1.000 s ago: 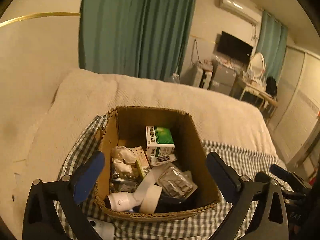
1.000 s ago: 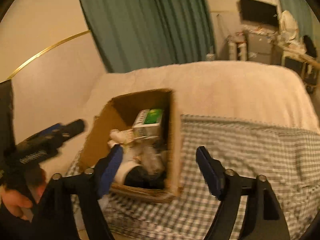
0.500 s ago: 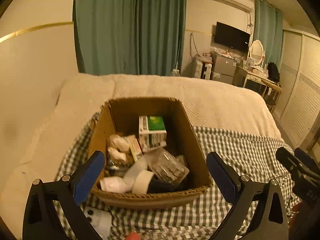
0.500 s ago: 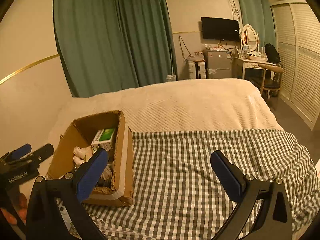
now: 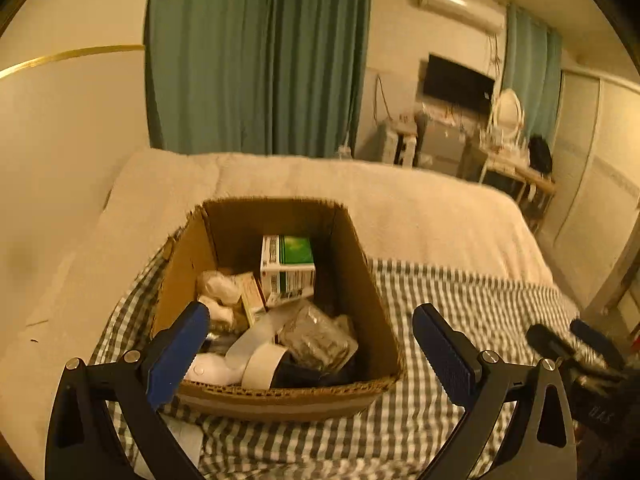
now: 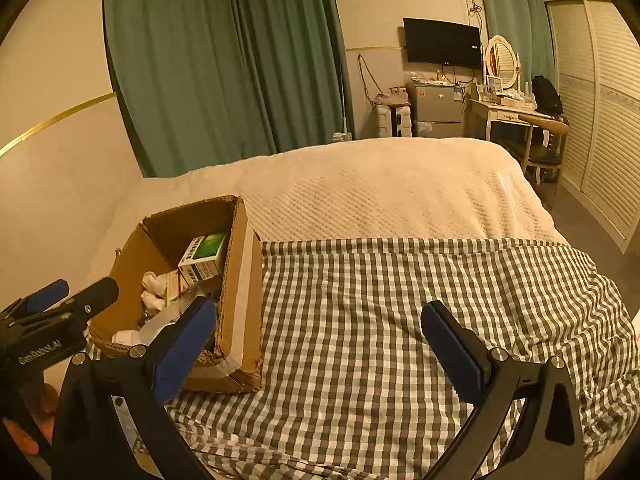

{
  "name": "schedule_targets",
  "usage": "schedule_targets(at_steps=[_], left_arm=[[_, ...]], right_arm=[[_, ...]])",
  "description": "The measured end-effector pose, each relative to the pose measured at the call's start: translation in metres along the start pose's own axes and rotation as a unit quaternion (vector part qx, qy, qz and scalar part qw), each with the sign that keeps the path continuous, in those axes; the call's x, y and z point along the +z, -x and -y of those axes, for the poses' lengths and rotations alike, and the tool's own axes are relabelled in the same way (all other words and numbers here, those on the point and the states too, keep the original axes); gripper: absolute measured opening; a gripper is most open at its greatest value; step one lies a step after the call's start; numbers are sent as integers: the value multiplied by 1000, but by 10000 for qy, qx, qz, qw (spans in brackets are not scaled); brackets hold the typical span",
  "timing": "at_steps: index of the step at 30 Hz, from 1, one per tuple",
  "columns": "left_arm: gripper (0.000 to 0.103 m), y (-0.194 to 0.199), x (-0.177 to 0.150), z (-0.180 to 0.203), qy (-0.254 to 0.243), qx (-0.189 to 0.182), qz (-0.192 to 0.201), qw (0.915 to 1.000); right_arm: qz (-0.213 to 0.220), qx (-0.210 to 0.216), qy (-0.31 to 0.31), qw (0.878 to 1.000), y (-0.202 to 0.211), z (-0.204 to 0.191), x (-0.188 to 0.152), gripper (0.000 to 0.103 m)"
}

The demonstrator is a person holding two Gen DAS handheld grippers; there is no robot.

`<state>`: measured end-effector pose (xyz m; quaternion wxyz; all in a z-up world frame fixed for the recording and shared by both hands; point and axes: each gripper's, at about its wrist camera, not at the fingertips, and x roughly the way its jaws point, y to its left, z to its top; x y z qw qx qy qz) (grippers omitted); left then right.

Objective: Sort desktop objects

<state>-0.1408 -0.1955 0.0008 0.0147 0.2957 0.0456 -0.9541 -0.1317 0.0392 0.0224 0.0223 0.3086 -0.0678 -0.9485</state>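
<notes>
Both grippers empty and wide open, so you're between picks. Your left gripper [image 5: 310, 344] hangs just above the near rim of the box [image 5: 360, 276], looking down into it; your right gripper [image 6: 320, 338] is over the bare checked cloth [image 6: 400, 300] on the bed [image 6: 380, 184], with the box at its 9 o'clock. The box sits on the cloth's left end and holds the clutter: green-white carton [image 5: 286, 270] upright against the far wall at 12, crinkled clear packet [image 5: 316, 336] mid-box, tape roll [image 5: 262, 366] and a white gadget [image 5: 208, 370] against the near wall at 6, white wrapped bits [image 5: 218, 292] toward 9. My read: either you're about to pull things out onto the cloth, or loading is nearly finished; can't tell which. Something pale [image 5: 182, 442] lies on the cloth outside the box at 7, mostly hidden behind your left finger. If picking from the box, the carton is the cleanest grab: flat faces, standing clear. Come straight down, jaws across its narrow side, and keep off the cardboard wall.
</notes>
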Motion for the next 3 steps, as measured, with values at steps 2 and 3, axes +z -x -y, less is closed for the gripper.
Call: schedule_targets(at_steps=[2, 3], left_arm=[[103, 2, 1, 3, 16, 25, -18, 10000], [103, 3, 1, 5, 8, 12, -18, 10000]], right_arm=[[-57, 12, -4, 10000, -2, 2, -3, 102], [-69, 3, -17, 10000, -3, 4, -4, 102]])
